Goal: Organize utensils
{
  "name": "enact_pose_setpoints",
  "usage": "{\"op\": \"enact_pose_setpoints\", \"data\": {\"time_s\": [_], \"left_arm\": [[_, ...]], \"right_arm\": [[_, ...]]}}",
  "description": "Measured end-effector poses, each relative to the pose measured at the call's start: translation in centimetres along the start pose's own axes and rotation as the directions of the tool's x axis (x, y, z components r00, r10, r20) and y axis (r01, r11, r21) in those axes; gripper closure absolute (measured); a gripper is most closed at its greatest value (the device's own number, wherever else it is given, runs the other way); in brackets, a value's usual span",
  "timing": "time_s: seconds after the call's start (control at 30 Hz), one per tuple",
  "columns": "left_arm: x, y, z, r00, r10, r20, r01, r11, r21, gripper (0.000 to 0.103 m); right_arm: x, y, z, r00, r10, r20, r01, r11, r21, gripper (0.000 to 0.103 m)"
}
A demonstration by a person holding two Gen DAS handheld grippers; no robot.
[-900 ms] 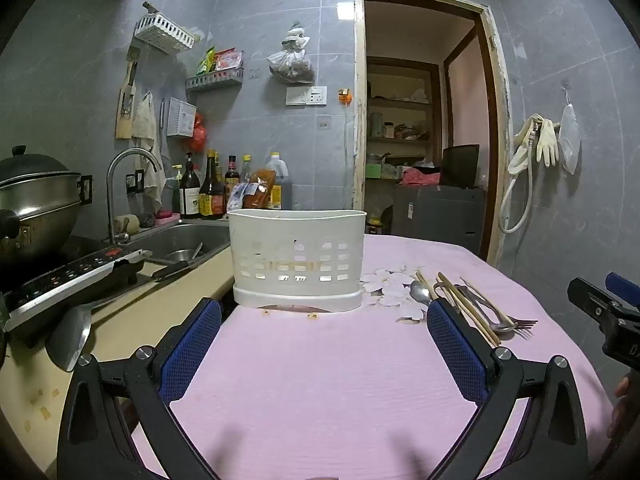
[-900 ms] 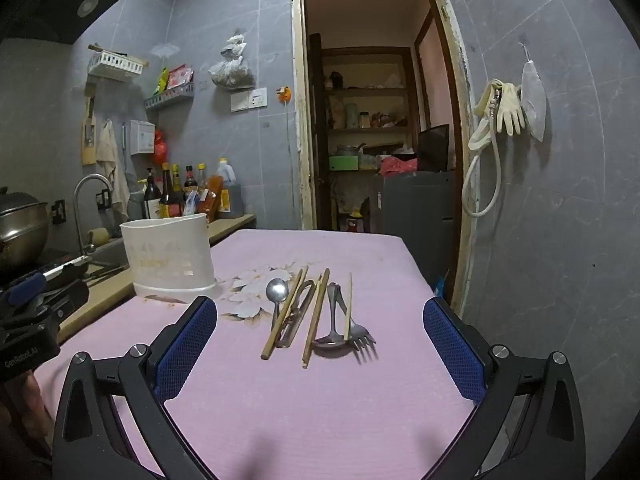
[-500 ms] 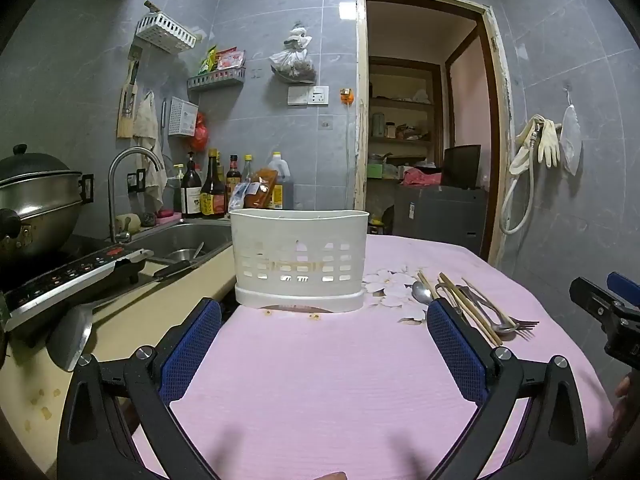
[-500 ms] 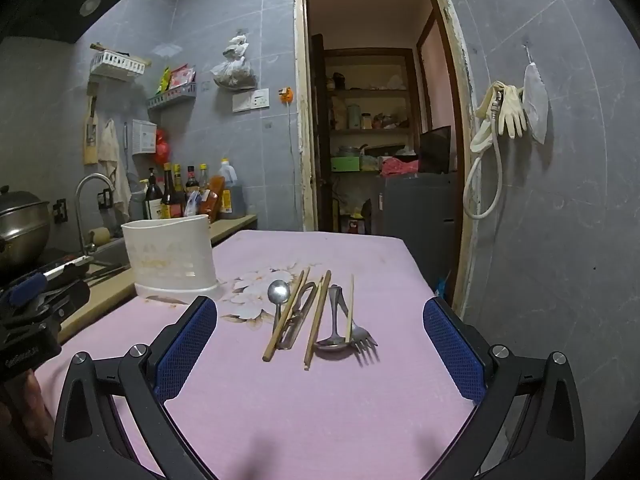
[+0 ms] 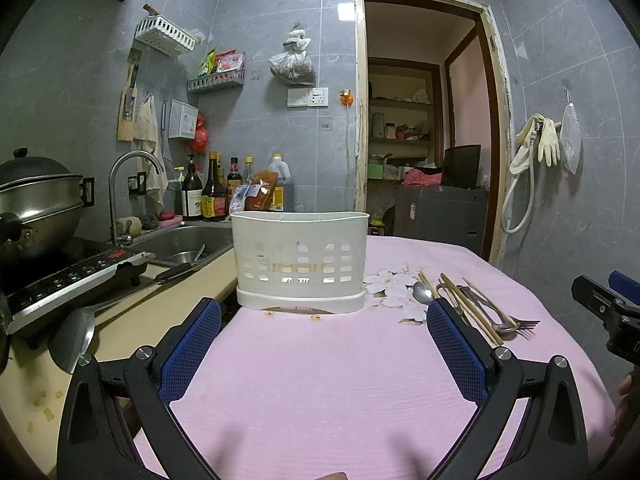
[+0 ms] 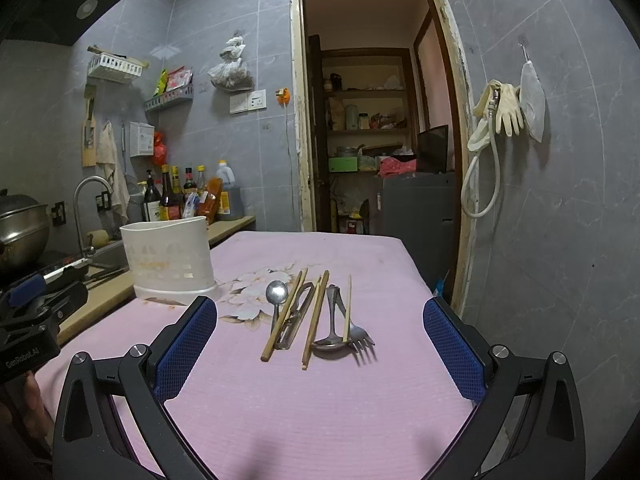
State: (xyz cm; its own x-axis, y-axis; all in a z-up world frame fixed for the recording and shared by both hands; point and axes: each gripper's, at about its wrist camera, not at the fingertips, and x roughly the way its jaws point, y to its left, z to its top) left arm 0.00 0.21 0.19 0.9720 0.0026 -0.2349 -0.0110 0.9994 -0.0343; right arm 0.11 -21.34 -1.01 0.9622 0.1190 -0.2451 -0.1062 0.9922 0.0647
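A white slotted utensil holder [image 5: 300, 260] stands upright on the pink tablecloth [image 5: 320, 360]; it also shows in the right wrist view [image 6: 170, 256]. A pile of utensils lies to its right: a spoon [image 6: 277, 293], wooden chopsticks [image 6: 316, 316], a second spoon [image 6: 330, 342] and a fork [image 6: 360, 338]. The pile shows in the left wrist view [image 5: 472, 306]. My left gripper [image 5: 320, 344] is open and empty, facing the holder. My right gripper [image 6: 320, 344] is open and empty, just short of the pile.
A counter on the left holds a sink [image 5: 192, 240], a tap [image 5: 120, 184], sauce bottles [image 5: 212, 192], an induction cooker [image 5: 72, 276] with a pot [image 5: 32, 200] and a ladle [image 5: 76, 336]. An open doorway [image 5: 420, 140] is behind the table.
Both grippers have shifted only slightly; the holder and the utensil pile sit marginally closer in view. Nothing was taken hold of.
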Motion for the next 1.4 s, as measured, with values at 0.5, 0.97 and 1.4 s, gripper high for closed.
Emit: {"op": "enact_pose_setpoints", "data": {"time_s": [0.5,0.97,1.4], "left_arm": [[-0.04,0.1,0.2,1.0,0.003,-0.003,-0.003,1.0,0.003,0.002],[-0.11,-0.03,0.18,1.0,0.006,-0.003,-0.006,1.0,0.006,0.002],[-0.16,0.45,0.26,1.0,0.013,0.0,-0.013,1.0,0.01,0.002]], "right_arm": [[-0.02,-0.16,-0.09,1.0,0.004,0.003,-0.004,1.0,0.003,0.0],[-0.11,-0.48,0.04,1.0,0.004,0.003,-0.004,1.0,0.001,0.0],[-0.01,-0.29,-0.17,1.0,0.003,0.001,-0.003,1.0,0.001,0.0]]}}
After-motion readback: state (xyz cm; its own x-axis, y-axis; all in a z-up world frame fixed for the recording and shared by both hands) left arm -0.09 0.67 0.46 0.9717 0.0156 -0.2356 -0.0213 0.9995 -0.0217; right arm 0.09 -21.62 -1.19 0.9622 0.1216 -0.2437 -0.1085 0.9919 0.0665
